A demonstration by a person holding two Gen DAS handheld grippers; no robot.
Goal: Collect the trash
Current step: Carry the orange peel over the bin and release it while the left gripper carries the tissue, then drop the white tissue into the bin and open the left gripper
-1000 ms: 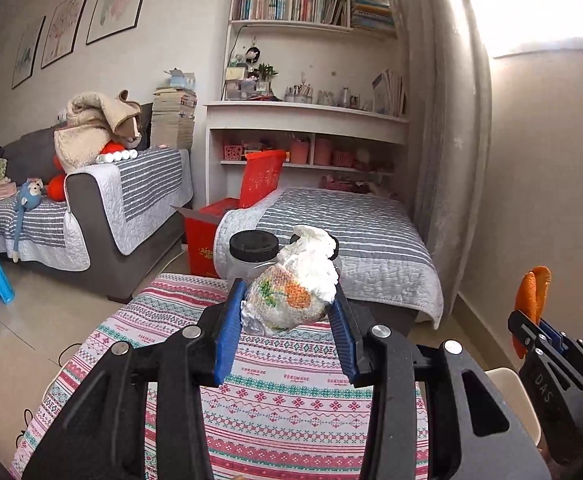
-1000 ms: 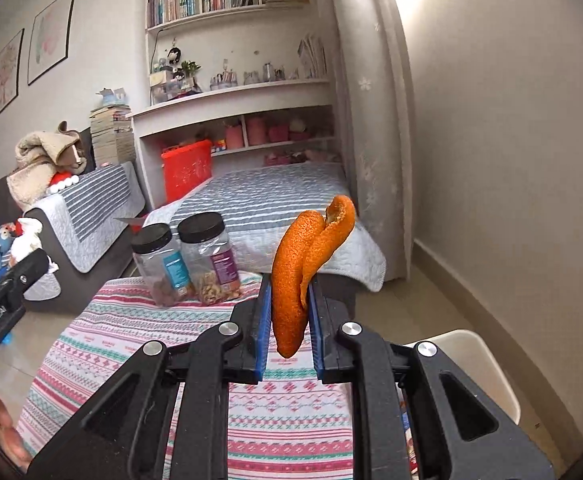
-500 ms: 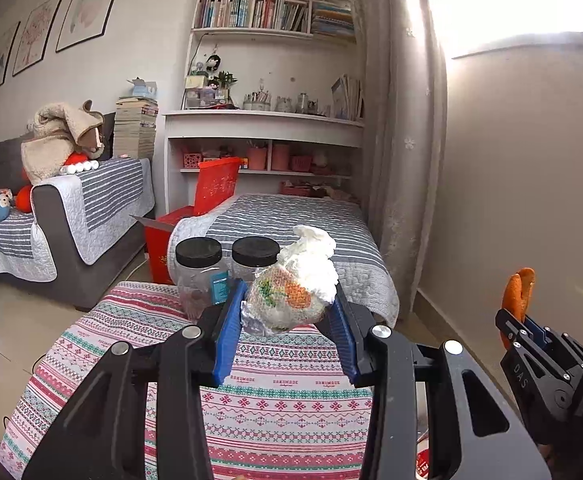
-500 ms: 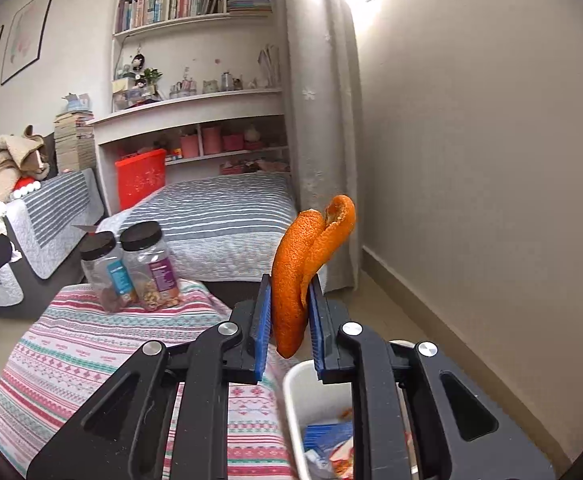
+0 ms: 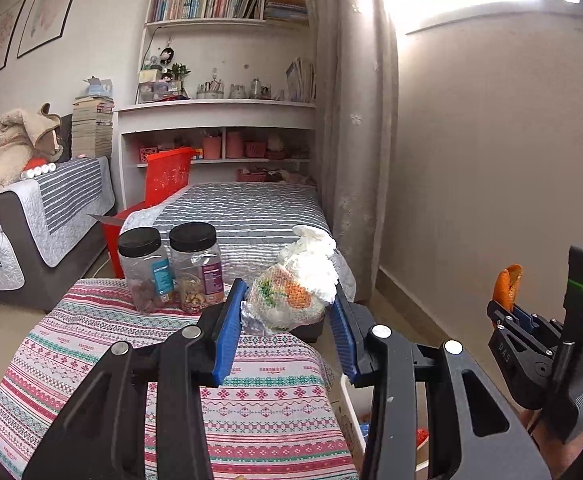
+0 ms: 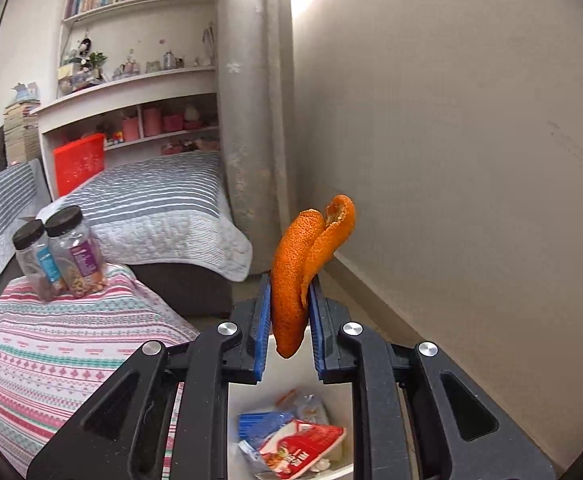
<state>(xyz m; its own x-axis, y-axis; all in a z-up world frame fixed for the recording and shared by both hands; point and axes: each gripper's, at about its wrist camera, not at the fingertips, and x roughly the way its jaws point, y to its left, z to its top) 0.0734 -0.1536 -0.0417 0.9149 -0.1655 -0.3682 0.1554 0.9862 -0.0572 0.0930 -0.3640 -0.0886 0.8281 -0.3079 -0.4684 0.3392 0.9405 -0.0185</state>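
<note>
Left wrist view: your left gripper [image 5: 289,320] pinched a crumpled wrapper with a white tissue wad [image 5: 293,286] between its blue pads, held above the far edge of the patterned tablecloth [image 5: 131,364]. Two black-lidded jars [image 5: 171,270] stood on the cloth just left of it. Your right gripper [image 5: 509,312] showed at the right edge, an orange peel [image 5: 507,284] sticking up from it.

Right wrist view: your right gripper [image 6: 289,320] had its pads clamped on the orange peel [image 6: 299,268], which stood upright. It was directly above the white bin [image 6: 279,372], which held wrappers [image 6: 291,440], beside the table.
</note>
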